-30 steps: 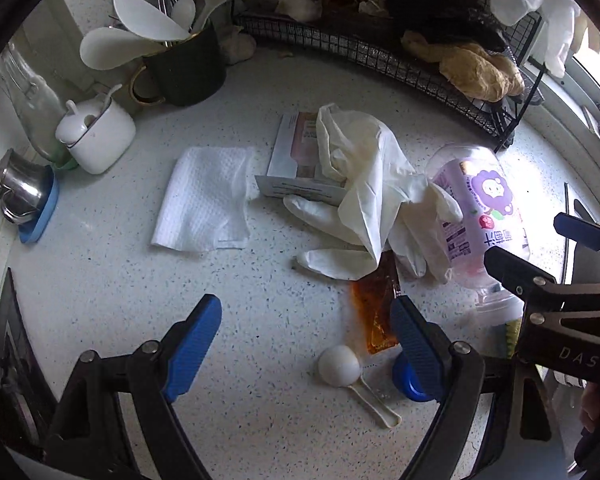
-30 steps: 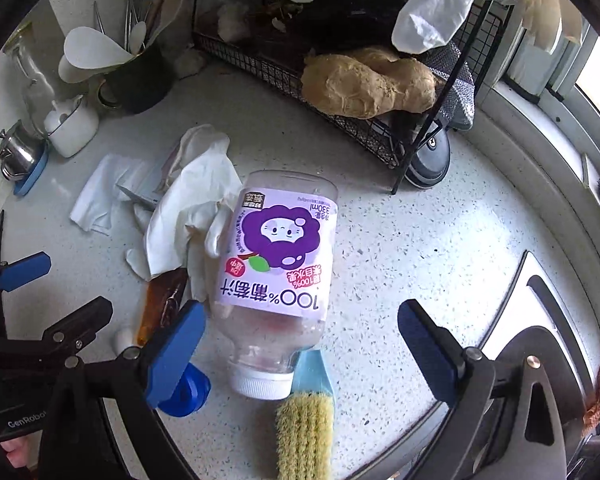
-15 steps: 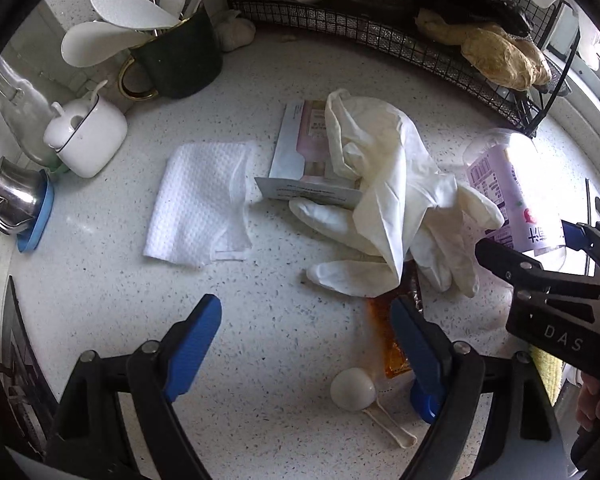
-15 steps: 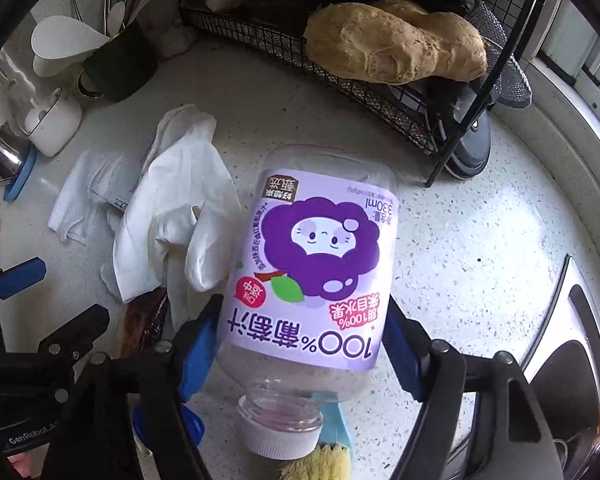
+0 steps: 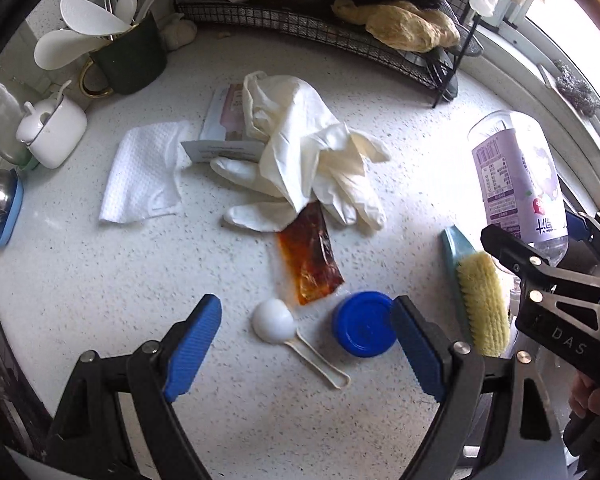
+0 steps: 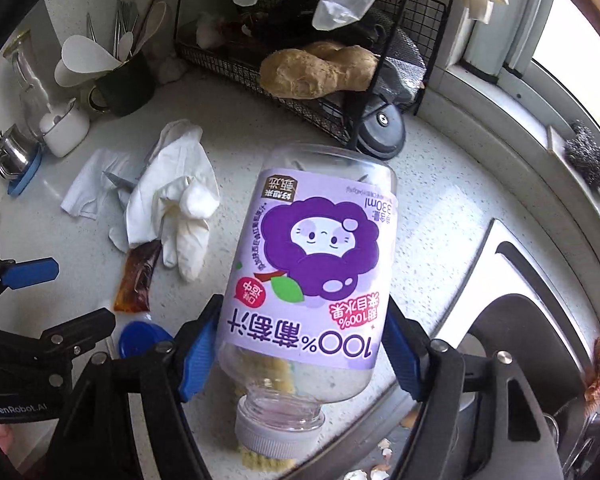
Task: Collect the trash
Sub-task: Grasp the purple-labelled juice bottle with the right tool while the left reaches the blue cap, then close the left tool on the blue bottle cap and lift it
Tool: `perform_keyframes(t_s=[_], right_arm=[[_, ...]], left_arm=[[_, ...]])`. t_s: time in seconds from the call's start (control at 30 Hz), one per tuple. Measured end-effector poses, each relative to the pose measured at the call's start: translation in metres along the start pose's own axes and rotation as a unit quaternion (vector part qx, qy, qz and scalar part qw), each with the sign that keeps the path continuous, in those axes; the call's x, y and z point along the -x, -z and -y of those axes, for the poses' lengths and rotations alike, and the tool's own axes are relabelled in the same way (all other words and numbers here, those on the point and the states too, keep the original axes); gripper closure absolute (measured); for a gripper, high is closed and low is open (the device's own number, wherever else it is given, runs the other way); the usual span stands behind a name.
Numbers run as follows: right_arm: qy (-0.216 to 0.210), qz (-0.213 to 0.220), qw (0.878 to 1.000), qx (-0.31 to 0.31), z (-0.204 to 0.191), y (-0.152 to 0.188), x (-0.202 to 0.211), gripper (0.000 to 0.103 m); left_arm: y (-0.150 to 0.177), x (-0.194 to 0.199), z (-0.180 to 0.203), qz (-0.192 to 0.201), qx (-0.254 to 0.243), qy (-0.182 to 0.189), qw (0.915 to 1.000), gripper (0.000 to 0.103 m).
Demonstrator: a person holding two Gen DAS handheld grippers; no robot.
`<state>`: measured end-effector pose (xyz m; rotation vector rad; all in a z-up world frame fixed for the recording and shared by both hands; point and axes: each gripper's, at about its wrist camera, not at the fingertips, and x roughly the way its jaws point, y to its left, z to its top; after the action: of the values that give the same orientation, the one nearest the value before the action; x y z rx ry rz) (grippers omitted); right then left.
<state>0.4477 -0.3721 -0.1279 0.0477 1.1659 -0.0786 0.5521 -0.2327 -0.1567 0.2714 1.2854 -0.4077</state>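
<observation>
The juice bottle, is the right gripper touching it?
Touching. In the right wrist view, the right gripper presses both blue pads against the juice bottle, held up off the counter.

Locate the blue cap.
In the left wrist view the blue cap lies on the counter, between the white scoop and the scrub brush.

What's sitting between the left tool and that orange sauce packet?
Nothing covers the near end of the sauce packet; the left tool is open, with a white scoop and blue lid between its fingers.
</observation>
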Motion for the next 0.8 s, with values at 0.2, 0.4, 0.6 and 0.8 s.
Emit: perform_keyframes(t_s=[0.2, 0.4, 0.6, 0.8], right_arm=[[-0.005, -0.021, 1.0, -0.022, 0.014, 0.026, -0.001, 0.031], [-0.003, -0.02, 0.999, -0.028, 0.02, 0.019, -0.003, 0.031], [-0.005, -0.021, 0.999, -0.032, 0.017, 0.017, -0.01, 0.031], [-0.005, -0.023, 0.999, -0.036, 0.02, 0.029, -0.002, 0.031]], left_arm=[[0.015, -0.012, 0.018, -0.014, -0.001, 0.014, 0.9998, 0.018], [0.015, -0.022, 0.035, -0.025, -0.02, 0.018, 0.9993, 0.036], [0.006, -0.043, 0.039, -0.038, -0.029, 0.012, 0.9988, 0.042], [0.007, -0.047, 0.044, -0.035, -0.04, 0.014, 0.9985, 0.06]])
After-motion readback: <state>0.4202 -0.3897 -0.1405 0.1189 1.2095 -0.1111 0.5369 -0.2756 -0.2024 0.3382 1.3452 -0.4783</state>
